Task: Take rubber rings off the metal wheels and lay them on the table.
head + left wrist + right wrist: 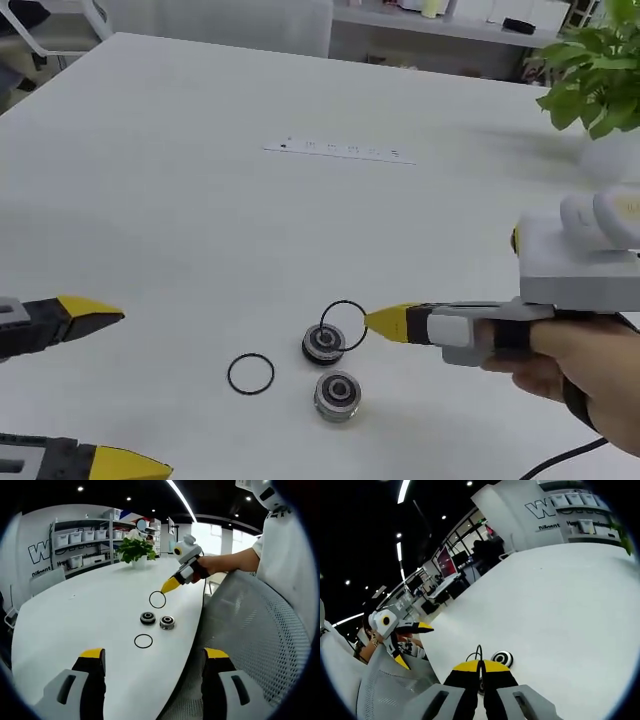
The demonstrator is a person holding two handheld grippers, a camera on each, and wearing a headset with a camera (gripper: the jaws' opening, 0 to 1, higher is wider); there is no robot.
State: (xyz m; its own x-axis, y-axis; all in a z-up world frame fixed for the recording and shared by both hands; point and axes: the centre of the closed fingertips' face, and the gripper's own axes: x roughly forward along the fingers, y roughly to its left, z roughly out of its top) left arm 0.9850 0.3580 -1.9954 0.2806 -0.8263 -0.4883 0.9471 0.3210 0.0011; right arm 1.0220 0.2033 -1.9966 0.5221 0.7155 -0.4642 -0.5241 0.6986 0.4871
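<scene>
The right gripper (372,320) has its yellow-tipped jaws pressed together on the edge of a thin black rubber ring (343,325). The right gripper view shows the two tips meeting with no gap and the ring rising from them as a fine dark line. The held ring stands on edge rather than flat, its open face turned toward the person's left. It hangs just off the jaw tips, close over the far metal wheel (324,343). In the left gripper view it looks clear of that wheel, with bare white table (200,200) behind it. A near metal wheel (337,392) sits just beside the far one, closer to the person, with a brighter silver rim. The far wheel looks darker round its edge, and I cannot tell whether another ring sits on it. A loose rubber ring (250,374) lies flat on the table to the left of the wheels. Further left, well apart from all of this, the left gripper (120,388) has its jaws spread wide with nothing between them. Laying the held ring down appears to turn on moving it sideways off the wheels and tipping it from upright to flat, and the right gripper is the nearer one for that.
</scene>
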